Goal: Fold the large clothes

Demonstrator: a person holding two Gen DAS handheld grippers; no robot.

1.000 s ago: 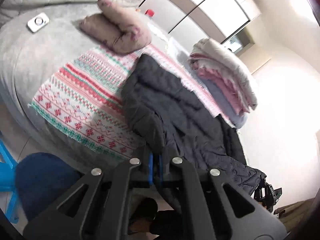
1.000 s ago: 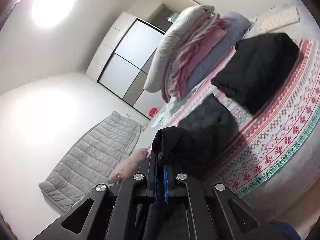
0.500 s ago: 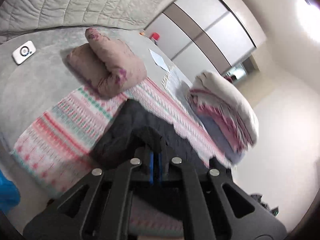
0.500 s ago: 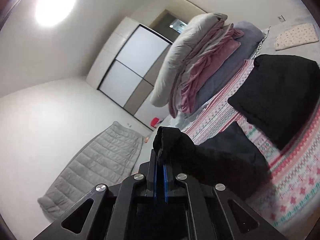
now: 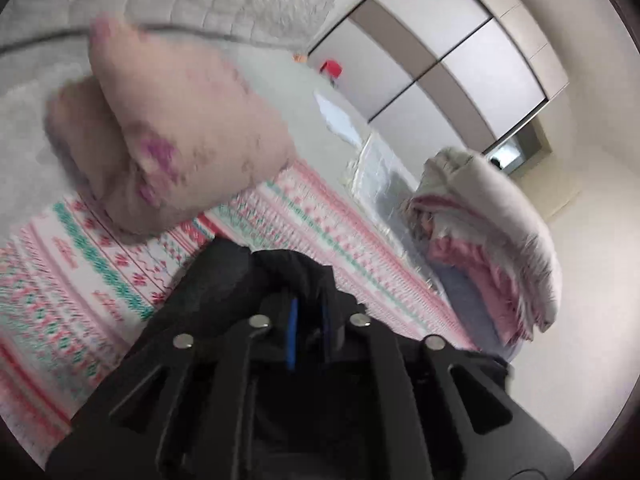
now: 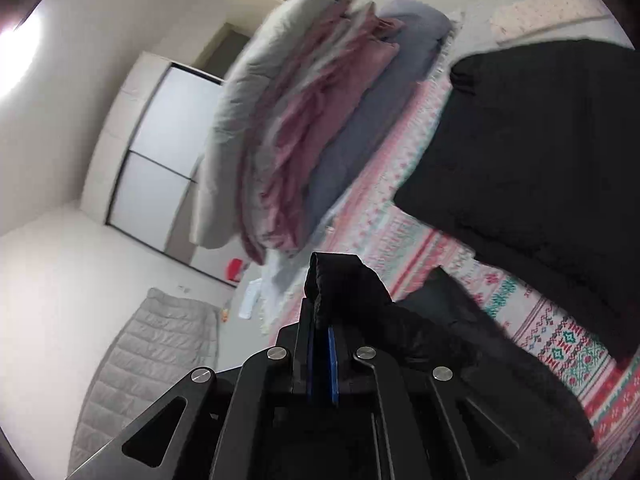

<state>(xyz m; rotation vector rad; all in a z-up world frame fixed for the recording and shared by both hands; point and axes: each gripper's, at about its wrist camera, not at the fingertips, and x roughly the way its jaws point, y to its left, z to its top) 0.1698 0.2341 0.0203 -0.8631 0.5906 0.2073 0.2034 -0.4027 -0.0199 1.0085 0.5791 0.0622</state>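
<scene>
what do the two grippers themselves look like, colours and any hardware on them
Both are alike. The left gripper and the right gripper have matte black angular bodies with triangular cut-outs, and four round silver fasteners across the top of each. The fingers carry bright blue inner pads. No cables, printed markings, sleeves or hands are visible in either wrist view.
</scene>
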